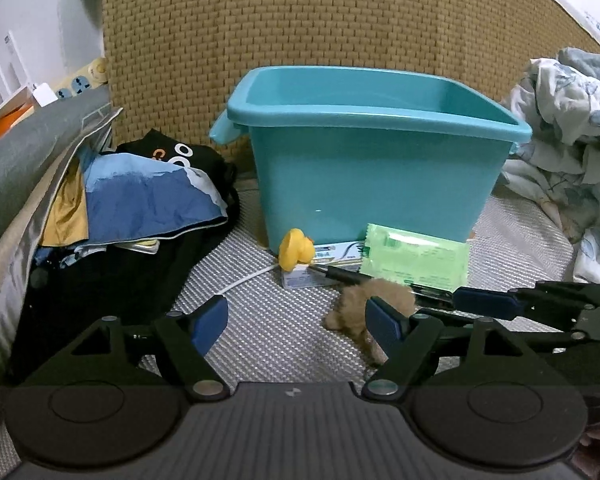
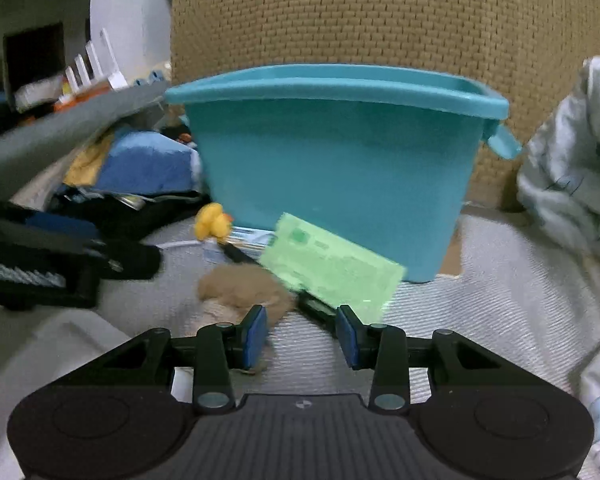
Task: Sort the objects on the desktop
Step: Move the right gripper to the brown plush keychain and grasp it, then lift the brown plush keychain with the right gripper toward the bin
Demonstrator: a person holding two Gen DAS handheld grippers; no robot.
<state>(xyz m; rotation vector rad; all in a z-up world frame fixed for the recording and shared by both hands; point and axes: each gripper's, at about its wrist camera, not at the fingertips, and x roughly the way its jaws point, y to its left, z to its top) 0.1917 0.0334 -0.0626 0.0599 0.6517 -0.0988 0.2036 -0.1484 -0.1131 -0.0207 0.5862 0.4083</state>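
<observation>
1. Left wrist view: a teal plastic bin (image 1: 364, 152) stands on a woven grey mat (image 1: 268, 320), in front of a tall wicker wall (image 1: 300, 20).
   - What shows of the bin's inside looks bare, but its floor is hidden, so I cannot tell whether anything lies in it.
   - Just in front of the bin lie a yellow rubber duck (image 1: 295, 249), a green wipes packet (image 1: 416, 259), a black pen (image 1: 340, 274) over some printed cards (image 1: 324, 268), a white cable (image 1: 248, 280) and a brown plush toy (image 1: 364, 312).
   - The left gripper (image 1: 296, 320) hangs low over the mat with its jaws wide apart, holding nothing; its right pad sits against the plush toy.
   - The right gripper (image 1: 484, 303) reaches in from the right, near the pen.
   - A heap of clothes and bags (image 1: 140, 200) lies to the left, crumpled bedding (image 1: 572, 140) to the right.

2. Right wrist view, blurred: the right gripper (image 2: 302, 336) has its jaws apart and holds nothing, with the pen's near end between its pads.
   - The plush toy (image 2: 240, 288) is just left, the wipes packet (image 2: 332, 272) just beyond, the duck (image 2: 214, 222) farther left and the bin (image 2: 332, 168) behind.
   - The left gripper (image 2: 132, 260) shows at the left edge.

3. Judged from both views, at least six small items lie outside the bin, so much sorting is left.
</observation>
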